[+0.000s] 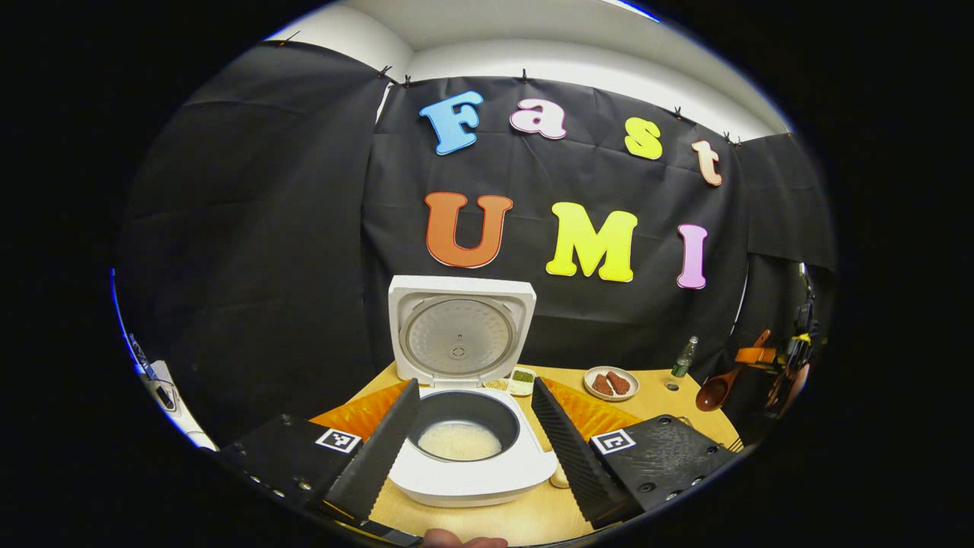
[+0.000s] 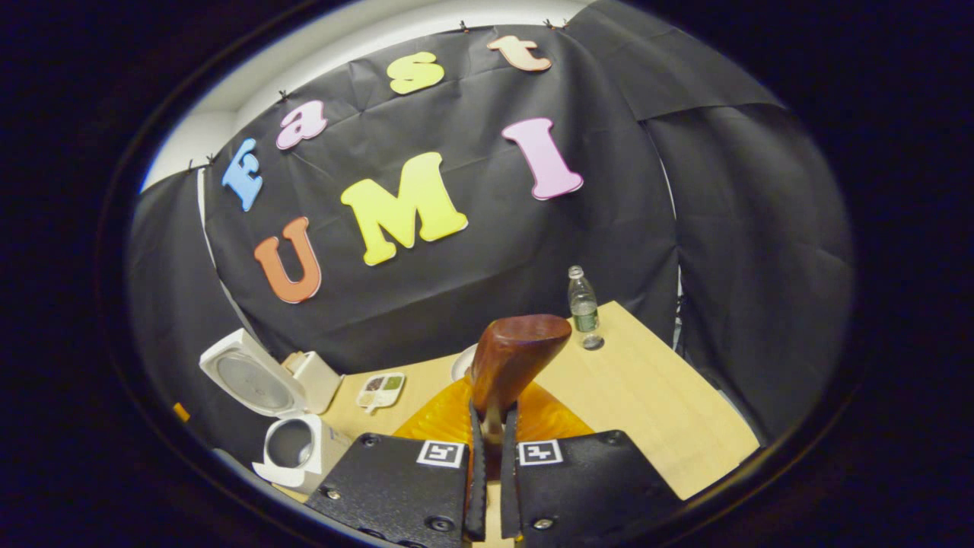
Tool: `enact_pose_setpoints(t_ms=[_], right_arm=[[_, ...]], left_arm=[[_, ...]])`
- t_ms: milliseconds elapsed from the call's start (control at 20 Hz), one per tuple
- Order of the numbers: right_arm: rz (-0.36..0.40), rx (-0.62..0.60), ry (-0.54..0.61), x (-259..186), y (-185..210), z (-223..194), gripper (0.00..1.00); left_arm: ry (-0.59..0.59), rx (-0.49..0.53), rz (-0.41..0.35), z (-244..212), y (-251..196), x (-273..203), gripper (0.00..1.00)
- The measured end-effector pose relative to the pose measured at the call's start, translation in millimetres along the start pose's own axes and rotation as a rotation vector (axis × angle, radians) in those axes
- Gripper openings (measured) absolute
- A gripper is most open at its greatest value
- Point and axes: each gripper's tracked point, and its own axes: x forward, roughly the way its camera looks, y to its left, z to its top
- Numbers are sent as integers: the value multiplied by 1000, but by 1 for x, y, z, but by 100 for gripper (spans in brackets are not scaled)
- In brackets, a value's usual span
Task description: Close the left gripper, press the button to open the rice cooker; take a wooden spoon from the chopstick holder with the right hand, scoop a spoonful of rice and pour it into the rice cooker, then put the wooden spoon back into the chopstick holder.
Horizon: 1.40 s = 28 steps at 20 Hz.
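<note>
Hovering low over the bench (image 1: 525,517), the left gripper (image 1: 473,438) points straight at the open rice cooker (image 1: 472,449), its two fingers spread wide to either side of the pot and holding nothing; the cooker's lid (image 1: 459,327) stands upright behind the dark inner pot, where a layer of pale rice (image 1: 459,441) covers the bottom; a fingertip of the hand (image 1: 464,541) carrying this gripper shows at the lower edge of the left gripper view. Off to the right — raised above the bench edge — the right gripper (image 2: 491,426) is clamped on the handle of the wooden spoon (image 2: 514,358), both fingers pressed close against it with only the handle between them; the spoon's bowl rises ahead of the fingers, tilted slightly right, above an orange mat (image 2: 449,418). From the left gripper view the same spoon (image 1: 719,388) hangs bowl-down near the far right of the bench. A small sectioned dish (image 1: 521,378) sits just beside the cooker's lid, a plate with two reddish pieces (image 1: 611,383) lies farther right, and a clear bottle (image 2: 584,307) stands near the bench's back corner; in the right gripper view the cooker (image 2: 293,449) sits well to the left, apart from the spoon.
</note>
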Motion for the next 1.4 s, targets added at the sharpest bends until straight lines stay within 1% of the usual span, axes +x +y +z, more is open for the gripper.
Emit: enact_pose_setpoints(t_ms=[150, 350, 400, 500, 600, 700, 900, 1100, 1200, 1350, 1400], right_arm=[[-18, -3, 20, 20, -18, -23, 13], [-37, -21, 48, 47, -37, -55, 13], [-39, -21, 62, 54, -40, -66, 13], [-31, -13, 82, 67, -43, -82, 12], [-42, -15, 92, 79, -50, -95, 12], [-48, -7, 107, 87, -53, -109, 12], [-58, 13, 129, 96, -59, -125, 16], [-32, 12, 108, 95, -54, -118, 23], [-29, -9, 100, 92, -52, -113, 51], [-67, -30, 81, 85, -62, -99, 94], [-72, -30, 66, 80, -61, -91, 95]], left_arm=[[13, 24, 8, 2, -6, 0, 95], [56, 20, -2, 4, -12, 3, 94], [58, 17, 1, 5, -16, -3, 94], [69, 5, 4, 5, -24, 1, 94], [95, -7, -3, 3, -31, 5, 94], [97, -15, -6, 6, -35, 6, 94], [99, -12, -2, 10, -38, 12, 94], [100, -8, -4, 10, -38, 16, 95], [94, -10, -7, 12, -40, 16, 94], [83, -14, -13, 16, -39, 20, 94], [80, -14, -13, 17, -38, 21, 94]])
